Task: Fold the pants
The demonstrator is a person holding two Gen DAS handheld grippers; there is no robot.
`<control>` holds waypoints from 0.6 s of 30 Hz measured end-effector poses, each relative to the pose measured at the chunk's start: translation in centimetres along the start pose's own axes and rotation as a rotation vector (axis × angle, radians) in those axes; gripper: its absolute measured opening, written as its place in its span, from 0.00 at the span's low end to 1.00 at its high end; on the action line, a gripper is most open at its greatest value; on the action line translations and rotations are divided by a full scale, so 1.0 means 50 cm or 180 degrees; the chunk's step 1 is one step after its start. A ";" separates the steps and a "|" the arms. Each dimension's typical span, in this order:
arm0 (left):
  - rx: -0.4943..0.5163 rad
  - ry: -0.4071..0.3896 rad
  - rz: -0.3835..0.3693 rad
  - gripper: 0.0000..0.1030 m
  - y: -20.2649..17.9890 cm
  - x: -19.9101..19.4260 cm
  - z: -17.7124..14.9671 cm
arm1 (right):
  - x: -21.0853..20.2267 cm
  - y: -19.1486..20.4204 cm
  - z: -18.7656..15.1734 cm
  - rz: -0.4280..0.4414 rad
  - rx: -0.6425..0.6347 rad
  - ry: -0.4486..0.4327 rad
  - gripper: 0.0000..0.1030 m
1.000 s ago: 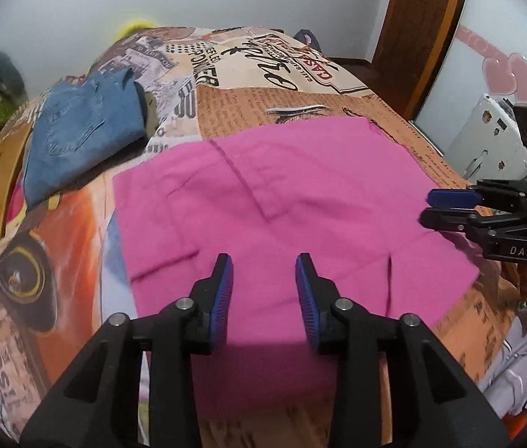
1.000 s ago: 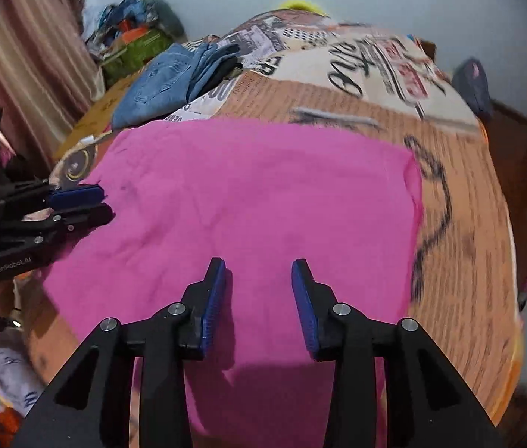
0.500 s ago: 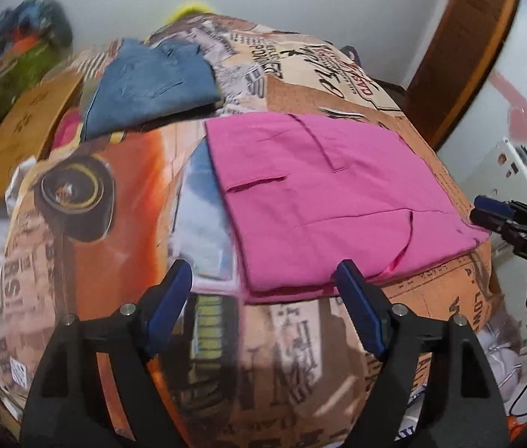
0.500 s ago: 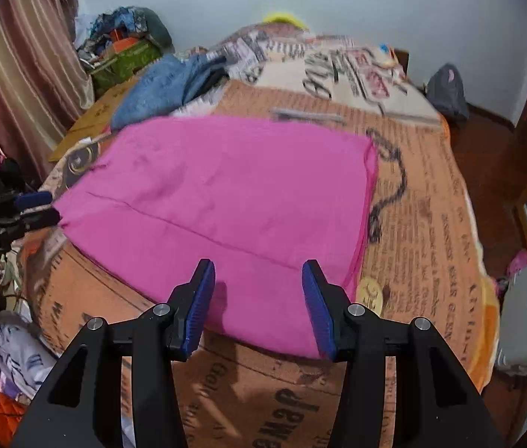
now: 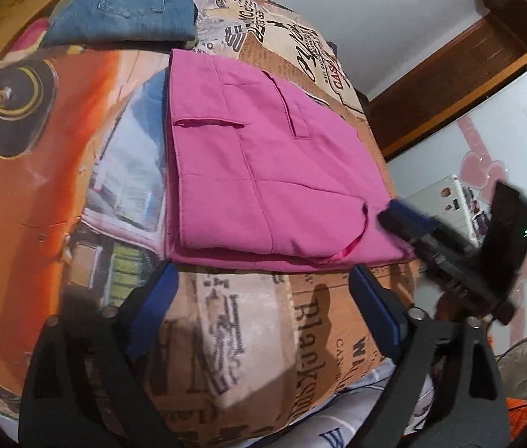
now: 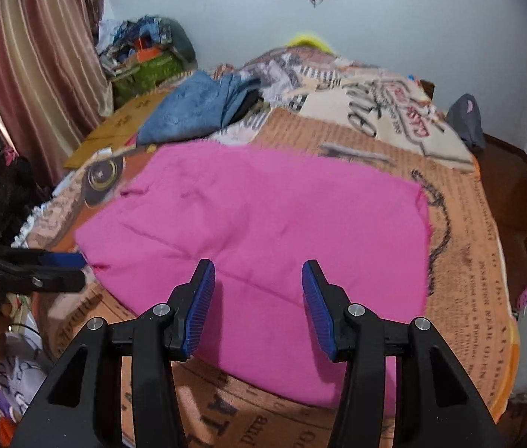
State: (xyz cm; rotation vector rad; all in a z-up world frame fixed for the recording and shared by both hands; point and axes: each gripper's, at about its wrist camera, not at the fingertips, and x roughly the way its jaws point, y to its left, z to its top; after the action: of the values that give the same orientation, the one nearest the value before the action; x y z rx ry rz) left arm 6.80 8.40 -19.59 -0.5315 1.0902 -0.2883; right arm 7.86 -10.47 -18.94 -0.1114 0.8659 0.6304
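The pink pants (image 5: 263, 171) lie folded flat on the printed bedspread (image 5: 77, 186), with a slit pocket facing up; they also show in the right wrist view (image 6: 263, 216). My left gripper (image 5: 263, 298) is open wide and empty, just off the pants' near edge. My right gripper (image 6: 258, 295) is open and empty, over the pants' near edge. In the left wrist view the right gripper (image 5: 394, 220) sits blurred at the pants' right corner. In the right wrist view the left gripper (image 6: 62, 272) sits at the pants' left corner.
Folded blue jeans (image 5: 125, 7) lie at the far side of the bed, also in the right wrist view (image 6: 196, 108). A pile of clothes (image 6: 144, 56) is by the curtain. A wooden door frame (image 5: 450, 71) and a white appliance (image 5: 446, 201) stand at the right.
Both grippers drew back from over the pants to their near edge and opened wider. The left view swung toward the bed's left side. The pants have stayed flat.
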 end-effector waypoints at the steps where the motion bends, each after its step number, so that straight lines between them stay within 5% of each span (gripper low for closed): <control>1: -0.0040 -0.0006 -0.0067 0.94 0.002 0.004 0.002 | 0.012 0.000 -0.006 0.0033 0.0000 0.0077 0.44; 10: -0.0160 -0.0105 -0.0227 0.92 0.016 0.034 0.067 | 0.018 -0.004 -0.026 0.0102 -0.0026 0.0067 0.44; 13: -0.0113 -0.0169 -0.0025 0.63 0.014 0.035 0.086 | 0.018 -0.007 -0.026 0.0131 -0.0010 0.0060 0.44; 14: -0.0125 -0.0216 0.0089 0.44 0.012 0.035 0.090 | 0.017 -0.009 -0.027 0.0144 0.0005 0.0059 0.44; 18: 0.0120 -0.0375 0.0314 0.29 -0.018 0.023 0.090 | 0.016 -0.007 -0.020 0.0149 0.0057 0.0116 0.44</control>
State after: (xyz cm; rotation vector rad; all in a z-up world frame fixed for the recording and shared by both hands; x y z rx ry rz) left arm 11.35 8.31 -18.38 -0.4539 0.9917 -0.1885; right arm 7.77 -10.71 -20.25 -0.0868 0.9112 0.6660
